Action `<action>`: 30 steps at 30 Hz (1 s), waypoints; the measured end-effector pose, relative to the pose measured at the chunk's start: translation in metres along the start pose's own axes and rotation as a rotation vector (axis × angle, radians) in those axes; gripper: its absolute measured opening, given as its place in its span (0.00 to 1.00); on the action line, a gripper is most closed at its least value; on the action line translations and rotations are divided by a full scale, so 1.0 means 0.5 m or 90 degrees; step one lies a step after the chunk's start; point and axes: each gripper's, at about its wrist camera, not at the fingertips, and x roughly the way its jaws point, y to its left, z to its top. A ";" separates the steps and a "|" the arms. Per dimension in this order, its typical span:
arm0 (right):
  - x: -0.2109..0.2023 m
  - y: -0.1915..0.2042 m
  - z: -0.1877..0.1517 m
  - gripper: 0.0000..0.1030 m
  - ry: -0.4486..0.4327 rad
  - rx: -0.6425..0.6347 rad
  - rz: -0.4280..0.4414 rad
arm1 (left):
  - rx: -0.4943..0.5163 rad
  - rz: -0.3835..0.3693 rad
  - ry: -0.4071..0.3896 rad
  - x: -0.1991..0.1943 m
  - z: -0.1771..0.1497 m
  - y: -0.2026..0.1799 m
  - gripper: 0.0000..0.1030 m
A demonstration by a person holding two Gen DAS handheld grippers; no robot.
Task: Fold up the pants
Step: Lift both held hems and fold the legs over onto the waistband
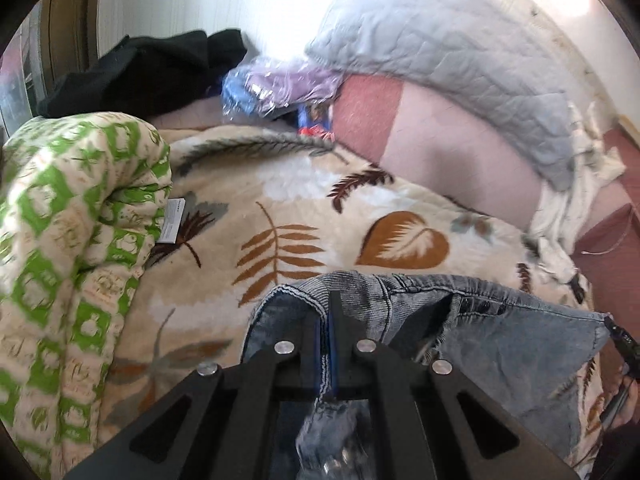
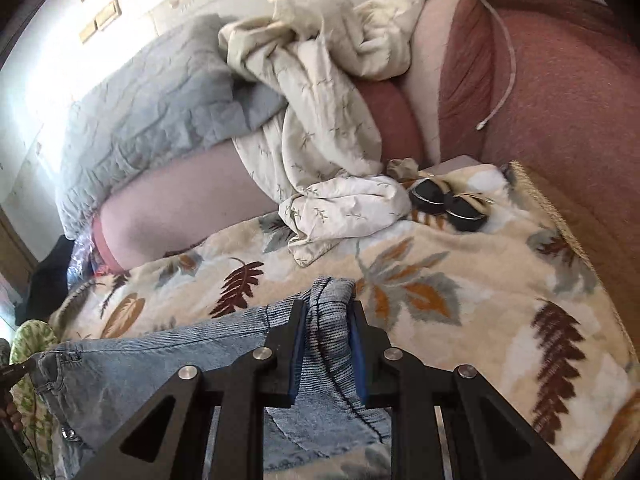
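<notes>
Left wrist view: left gripper (image 1: pixel 326 320) is clenched tight on a denim edge of the pants (image 1: pixel 500 344), waistband side judging by the row of dark buttons. Right wrist view: right gripper (image 2: pixel 326 312) is closed on a thicker bunch of the same denim, jaws set wider by the wad between them. The pants are held at both ends and appear lifted or draped just over the leaf-print blanket (image 2: pixel 460 280).

Progress, as a judgement: early. Both grasps are made, but no finished fold is seen; the garment looks stretched between the grippers. Folding and laying flat are left.

Further out: green-patterned quilt (image 1: pixel 72 232) at the left, a white crumpled sheet (image 2: pixel 320 128), two dark round objects (image 2: pixel 448 204) on the blanket, grey quilted pillow (image 1: pixel 440 52), black clothing (image 1: pixel 152 68), a white cable (image 2: pixel 504 40) on the red-pink bedding (image 2: pixel 560 100).

Hidden: the legs are cut off below both frames, so their layout cannot be told. Motion blur softens the left view. The round objects cannot be identified.
</notes>
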 end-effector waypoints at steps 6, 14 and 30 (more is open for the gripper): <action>-0.107 -0.056 -0.067 0.21 -0.003 0.018 0.023 | -0.011 -0.045 -0.051 -0.130 -0.086 0.013 0.03; -0.243 -0.125 -0.216 0.21 0.012 0.027 0.057 | -0.021 -0.062 -0.060 -0.243 -0.290 0.059 0.03; -0.292 -0.213 -0.408 0.29 0.125 0.012 0.063 | -0.020 -0.022 0.078 -0.226 -0.502 0.117 0.04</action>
